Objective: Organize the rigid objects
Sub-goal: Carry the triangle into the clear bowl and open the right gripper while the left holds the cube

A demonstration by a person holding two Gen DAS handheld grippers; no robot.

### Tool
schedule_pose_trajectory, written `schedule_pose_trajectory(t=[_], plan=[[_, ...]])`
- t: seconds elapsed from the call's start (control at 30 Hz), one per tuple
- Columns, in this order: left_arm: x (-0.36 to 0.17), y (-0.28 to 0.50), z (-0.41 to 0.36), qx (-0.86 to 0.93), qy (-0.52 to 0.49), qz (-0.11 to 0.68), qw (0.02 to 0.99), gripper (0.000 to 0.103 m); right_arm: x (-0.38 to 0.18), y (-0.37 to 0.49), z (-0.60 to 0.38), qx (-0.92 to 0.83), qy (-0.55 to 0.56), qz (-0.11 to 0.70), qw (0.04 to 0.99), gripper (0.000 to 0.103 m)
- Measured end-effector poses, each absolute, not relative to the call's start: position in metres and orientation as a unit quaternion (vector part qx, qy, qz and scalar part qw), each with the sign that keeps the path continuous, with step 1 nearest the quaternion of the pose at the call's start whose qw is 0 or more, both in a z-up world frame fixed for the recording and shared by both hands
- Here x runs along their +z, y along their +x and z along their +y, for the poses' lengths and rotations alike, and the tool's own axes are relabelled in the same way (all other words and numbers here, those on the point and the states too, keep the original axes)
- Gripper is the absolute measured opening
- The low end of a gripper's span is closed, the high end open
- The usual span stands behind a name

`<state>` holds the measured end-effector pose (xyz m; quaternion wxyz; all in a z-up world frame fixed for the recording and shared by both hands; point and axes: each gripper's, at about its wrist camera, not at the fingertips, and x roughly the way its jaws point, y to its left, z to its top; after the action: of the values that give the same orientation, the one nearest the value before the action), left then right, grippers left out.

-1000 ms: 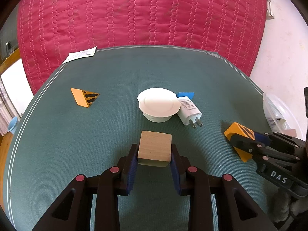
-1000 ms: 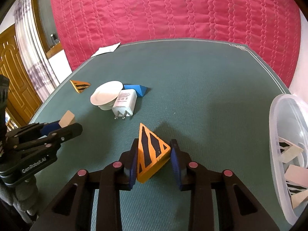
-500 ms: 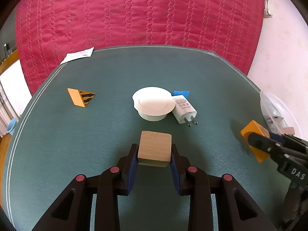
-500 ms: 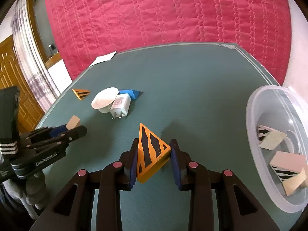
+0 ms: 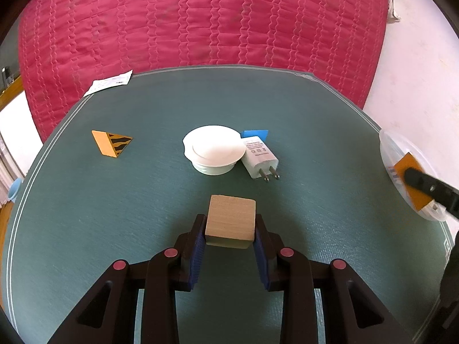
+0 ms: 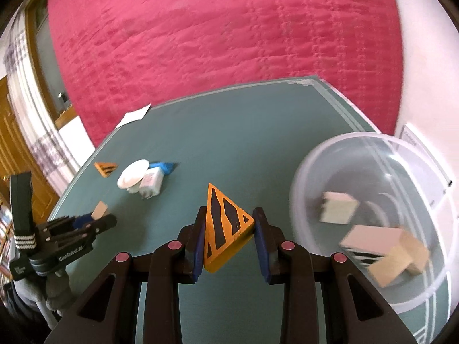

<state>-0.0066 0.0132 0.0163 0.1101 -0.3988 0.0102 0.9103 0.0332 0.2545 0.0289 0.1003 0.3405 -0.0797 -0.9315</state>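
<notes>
Wedge (image 6: 226, 223), orange with black stripes, was clamped in right gripper (image 6: 229, 230) just left of clear tub (image 6: 315, 172). Advice: release over the tub centre. Left gripper (image 5: 230, 236) clamped wooden cube (image 5: 231, 220).

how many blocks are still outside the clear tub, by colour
orange black-striped wedges: 2 (loose wedge on the table; held wedge in the right gripper jaws)
blue wedge: 1
plain wooden cube, in the left gripper jaws: 1
total: 4
</notes>
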Motion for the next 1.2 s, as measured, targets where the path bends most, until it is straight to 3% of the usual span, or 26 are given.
schedule_pose_trajectory(t=[0.87, 1.2], plan=[[0.020, 0.001, 0.043, 0.903, -0.406, 0.025, 0.137, 0.033, 0.038, 0.043, 0.416, -0.933, 0.296, -0.181, -0.094, 0.031], [0.027, 0.001, 0.060, 0.903, -0.400, 0.035, 0.151, 0.033, 0.026, 0.041, 0.438, -0.924, 0.301, -0.206, -0.112, 0.043]])
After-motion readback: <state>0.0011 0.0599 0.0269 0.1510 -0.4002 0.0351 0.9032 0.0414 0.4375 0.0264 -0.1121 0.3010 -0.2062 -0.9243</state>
